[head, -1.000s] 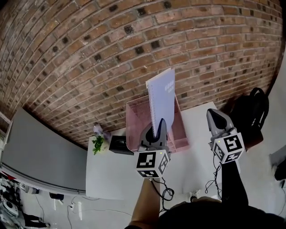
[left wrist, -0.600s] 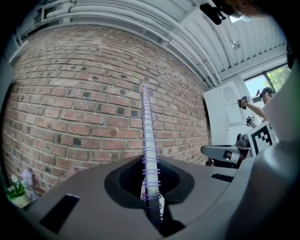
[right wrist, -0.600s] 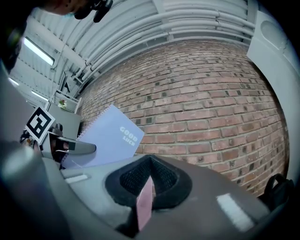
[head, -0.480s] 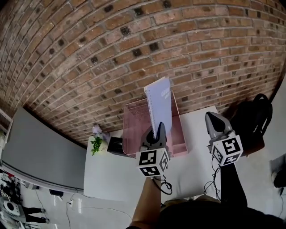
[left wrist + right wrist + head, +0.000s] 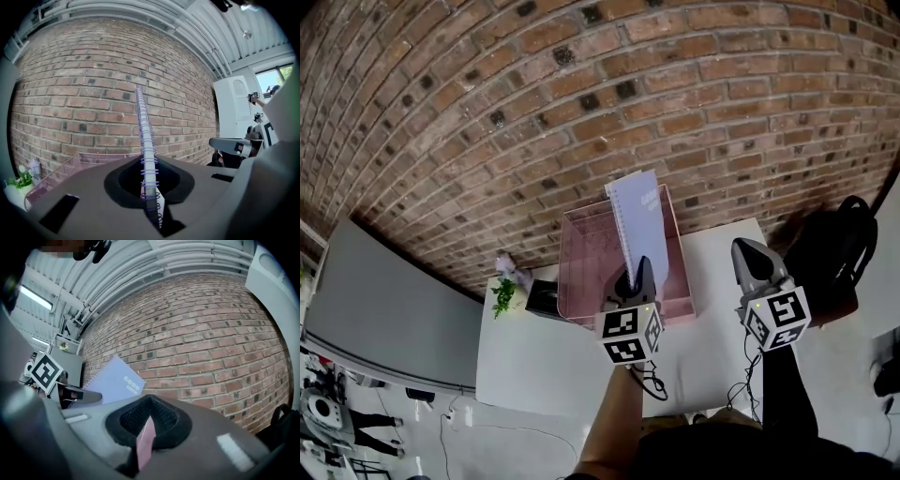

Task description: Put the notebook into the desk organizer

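Lilac notebook lower now, nearer pink organizer.

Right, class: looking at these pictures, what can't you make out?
Floor of the organizer: head view, covered by the notebook and left gripper, so the notebook's bottom edge is unseen.
The pink sliver in the right gripper: right gripper view, too little shows to name it.
The dark box beside the plant: head view, too small.

I get bright even daylight, window glowing, strip light glaring, brick wall bowed by fisheye, corners black, left gripper fingers soft.
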A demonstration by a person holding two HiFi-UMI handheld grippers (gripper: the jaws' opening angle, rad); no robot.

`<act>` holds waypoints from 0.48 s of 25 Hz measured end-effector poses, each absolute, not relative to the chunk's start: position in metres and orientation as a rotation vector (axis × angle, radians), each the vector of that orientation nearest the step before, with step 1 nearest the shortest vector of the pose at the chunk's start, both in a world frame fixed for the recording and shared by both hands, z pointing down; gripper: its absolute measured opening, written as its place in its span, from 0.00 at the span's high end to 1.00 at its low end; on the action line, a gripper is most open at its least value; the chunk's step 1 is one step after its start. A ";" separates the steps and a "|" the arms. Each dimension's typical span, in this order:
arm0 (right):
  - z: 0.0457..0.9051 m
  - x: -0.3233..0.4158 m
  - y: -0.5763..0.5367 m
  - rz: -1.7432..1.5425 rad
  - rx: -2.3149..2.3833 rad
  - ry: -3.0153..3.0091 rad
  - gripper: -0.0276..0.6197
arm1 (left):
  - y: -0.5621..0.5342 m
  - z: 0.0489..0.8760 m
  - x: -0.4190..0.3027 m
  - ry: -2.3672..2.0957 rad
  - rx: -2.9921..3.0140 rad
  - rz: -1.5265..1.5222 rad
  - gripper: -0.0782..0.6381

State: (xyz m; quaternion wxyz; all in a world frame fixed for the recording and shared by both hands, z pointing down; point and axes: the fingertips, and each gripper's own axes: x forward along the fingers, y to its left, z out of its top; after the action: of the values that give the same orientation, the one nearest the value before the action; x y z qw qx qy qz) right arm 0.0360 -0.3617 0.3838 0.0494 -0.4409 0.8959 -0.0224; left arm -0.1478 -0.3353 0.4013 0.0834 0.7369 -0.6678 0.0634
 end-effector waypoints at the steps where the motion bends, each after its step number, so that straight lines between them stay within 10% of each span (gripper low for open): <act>1: 0.385 0.035 -0.361 -0.074 -1.340 2.731 0.96 | -0.335 0.405 -0.148 -1.996 2.191 0.200 0.84; 12: 0.394 0.026 -0.362 -0.114 -1.323 2.747 0.96 | -0.339 0.428 -0.156 -2.011 2.111 0.333 0.81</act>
State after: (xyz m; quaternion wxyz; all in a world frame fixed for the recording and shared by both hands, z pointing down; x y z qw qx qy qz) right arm 0.0262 -0.3621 0.3937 0.0454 -0.4331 0.8994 -0.0373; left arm -0.1556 -0.3385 0.4285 0.1035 0.7155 -0.6816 0.1129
